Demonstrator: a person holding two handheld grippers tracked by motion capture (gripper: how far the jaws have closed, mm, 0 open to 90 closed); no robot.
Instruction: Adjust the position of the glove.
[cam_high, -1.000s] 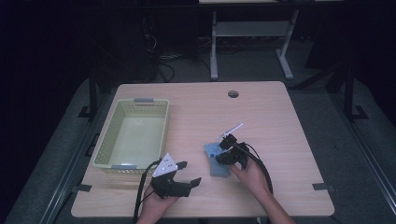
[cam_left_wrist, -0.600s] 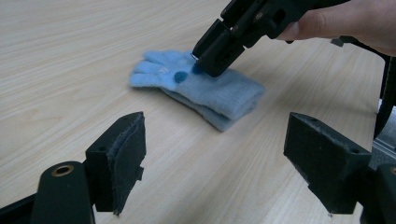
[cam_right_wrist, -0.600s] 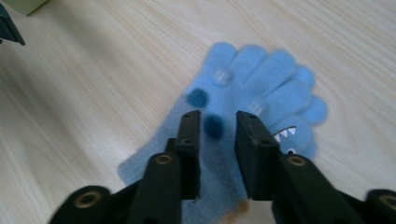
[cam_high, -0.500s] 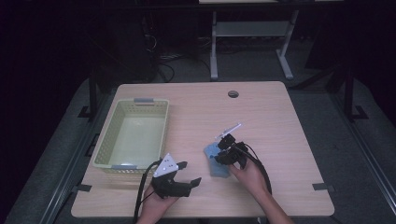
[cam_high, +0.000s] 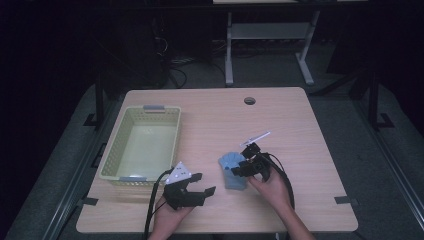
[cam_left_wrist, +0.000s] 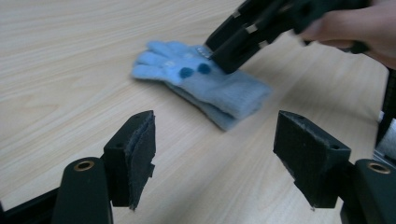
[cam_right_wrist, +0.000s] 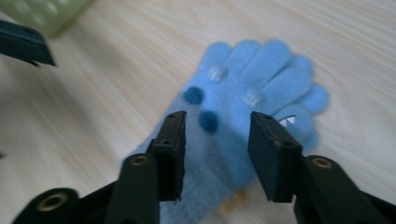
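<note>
Two hand-held grippers are in my hands over the wooden surface (cam_high: 300, 120). My right hand-held gripper (cam_high: 239, 167) sits directly over the light blue glove (cam_high: 232, 172), which lies flat on the surface right of centre, fingers pointing away from me and cuff toward the near edge. In the right gripper view the two black jaws stand apart above the glove's (cam_right_wrist: 247, 107) palm, just below its dark blue dots; the jaws have just been opening, and the glove lies beneath the gap between them, though I cannot tell whether the pads touch the fabric. My left hand-held gripper (cam_high: 204, 184) rests near the front edge, left of the glove and well apart from it; its jaws are spread wide with nothing between them, having just closed a little. From the left gripper view I see the glove (cam_left_wrist: 205, 84) ahead on the bare wood with the right hand-held gripper's (cam_left_wrist: 219, 53) tips down on its back. A pale yellow-green basket (cam_high: 112, 157) stands at the left side of the surface, beyond my left hand-held gripper
</note>
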